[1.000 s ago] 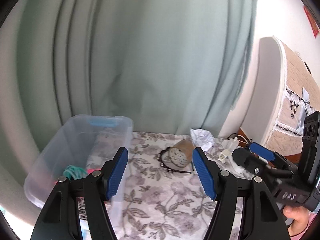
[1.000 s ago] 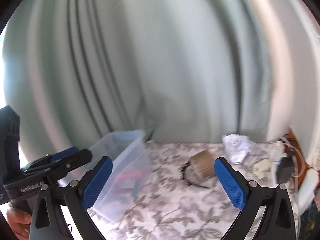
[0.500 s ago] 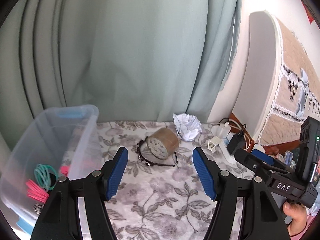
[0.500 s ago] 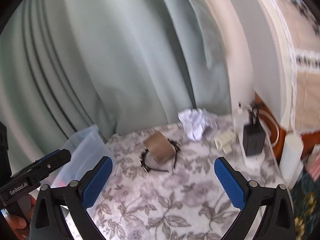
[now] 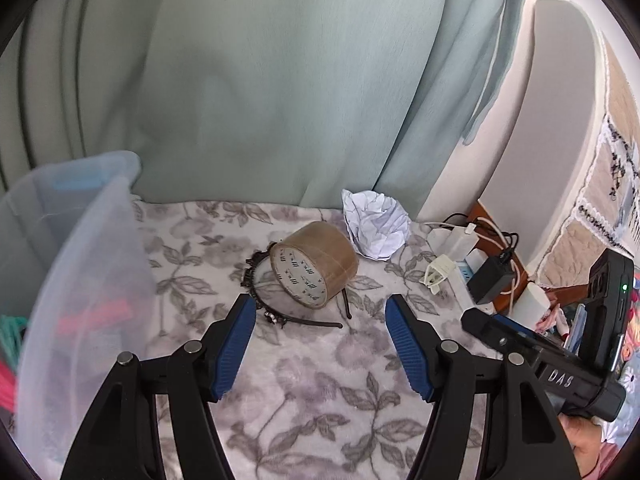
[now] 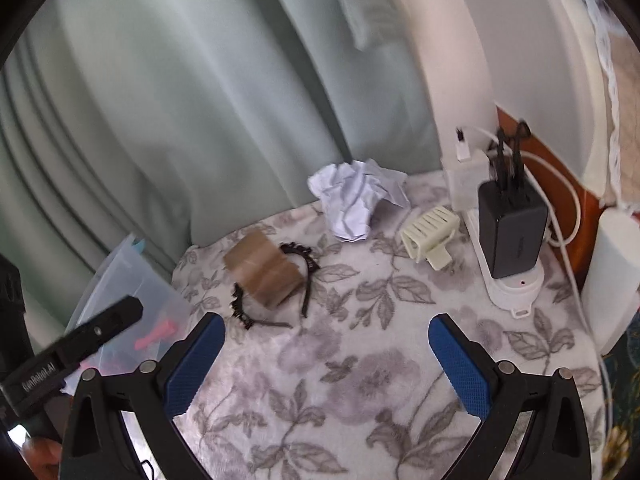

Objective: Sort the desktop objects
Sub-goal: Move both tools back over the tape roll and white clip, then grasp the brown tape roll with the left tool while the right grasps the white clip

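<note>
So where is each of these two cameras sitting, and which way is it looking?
Left wrist: sits on the left hand-held gripper, looking down past its open fingers at the tape roll; a hand shows at the right edge.
Right wrist: sits on the right hand-held gripper, facing the same cloth.
Shared: tape roll, headband, crumpled paper, plastic bin.

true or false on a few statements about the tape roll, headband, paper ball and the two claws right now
1. The brown packing tape roll sits within the black headband's curve. True.
2. The crumpled white paper ball lies in the clear plastic bin. False: it lies on the floral cloth near the curtain.
3. The left claw grips the tape roll. False: it is open and empty.
4. The right claw is open and empty. True.
</note>
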`<control>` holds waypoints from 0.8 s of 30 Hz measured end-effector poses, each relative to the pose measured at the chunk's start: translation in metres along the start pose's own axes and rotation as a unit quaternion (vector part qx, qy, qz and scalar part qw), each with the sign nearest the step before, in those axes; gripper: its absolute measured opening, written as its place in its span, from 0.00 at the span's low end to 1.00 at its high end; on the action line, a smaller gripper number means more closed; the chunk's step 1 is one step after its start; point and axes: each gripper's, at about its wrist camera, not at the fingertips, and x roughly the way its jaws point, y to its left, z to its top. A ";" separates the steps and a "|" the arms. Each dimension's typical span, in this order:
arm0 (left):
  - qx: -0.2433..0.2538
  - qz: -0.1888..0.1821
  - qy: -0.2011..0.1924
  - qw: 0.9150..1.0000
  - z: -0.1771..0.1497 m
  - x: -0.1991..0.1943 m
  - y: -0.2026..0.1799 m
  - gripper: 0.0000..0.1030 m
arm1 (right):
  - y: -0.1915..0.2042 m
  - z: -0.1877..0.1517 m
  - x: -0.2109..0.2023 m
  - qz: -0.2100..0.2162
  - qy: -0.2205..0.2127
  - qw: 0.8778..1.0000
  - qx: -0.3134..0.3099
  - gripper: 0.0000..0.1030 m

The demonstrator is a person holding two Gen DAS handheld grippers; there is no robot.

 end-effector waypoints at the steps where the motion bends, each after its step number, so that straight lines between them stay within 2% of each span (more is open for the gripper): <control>1: 0.001 -0.002 0.004 1.000 0.001 0.007 0.001 0.66 | -0.004 0.001 0.004 -0.001 0.000 1.000 0.006 1.00; 8: -0.011 -0.020 0.023 0.999 0.004 0.056 0.007 0.66 | -0.023 0.012 0.033 -0.022 0.006 0.999 0.028 1.00; 13: -0.014 -0.028 0.032 0.999 0.006 0.083 0.009 0.66 | -0.032 0.017 0.049 -0.031 0.003 0.999 0.044 0.95; 18: -0.009 -0.038 0.032 0.999 0.009 0.100 0.009 0.66 | -0.040 0.020 0.069 -0.039 0.010 0.997 0.060 0.94; 24: -0.005 -0.037 0.033 0.999 0.012 0.117 0.009 0.66 | -0.051 0.026 0.085 -0.074 -0.004 0.993 0.089 0.90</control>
